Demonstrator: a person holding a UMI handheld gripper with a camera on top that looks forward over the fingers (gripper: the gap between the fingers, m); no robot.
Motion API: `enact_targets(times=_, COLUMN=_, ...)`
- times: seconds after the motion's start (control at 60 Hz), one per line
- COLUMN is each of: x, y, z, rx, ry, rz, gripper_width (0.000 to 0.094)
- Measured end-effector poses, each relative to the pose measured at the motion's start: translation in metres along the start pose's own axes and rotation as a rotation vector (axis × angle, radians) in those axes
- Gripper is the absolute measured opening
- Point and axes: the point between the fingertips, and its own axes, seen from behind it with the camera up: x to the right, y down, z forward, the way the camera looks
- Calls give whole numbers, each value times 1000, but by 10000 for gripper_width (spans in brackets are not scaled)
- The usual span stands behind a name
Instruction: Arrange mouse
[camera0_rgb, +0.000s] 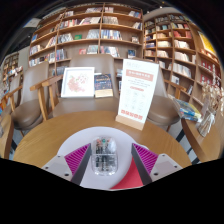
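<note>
Gripper view: my tongs (106, 160) clamped on the clear mouse (105, 153), level over the round wooden table (60, 138).
Both pink pads (76, 157) press its sides. Beyond stand a tilted sign (136, 94), books (78, 82), chairs (48, 95), then bookshelves (95, 30).

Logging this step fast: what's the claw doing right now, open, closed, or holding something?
Claw: shut on the mouse, a clear-shelled one gripped between both pink pads above the round wooden table.
</note>
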Motion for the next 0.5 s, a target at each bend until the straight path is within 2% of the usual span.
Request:
enact_targets(times=0.033, x=-1, y=-2, z=-11, rx=6, ry=-13, rz=16, gripper_width=858)
enact_targets(times=0.1, x=1, y=-7, z=-43, rx=18, ry=-32, rz=29, gripper_width=848)
enact_targets(times=0.217, x=16, y=-12, z=-118, rx=47, ry=-17, rz=29, gripper_width=851)
enact_targets(times=0.5, x=37, y=18, z=-354, rx=144, ry=-47, rz=-18, gripper_width=855)
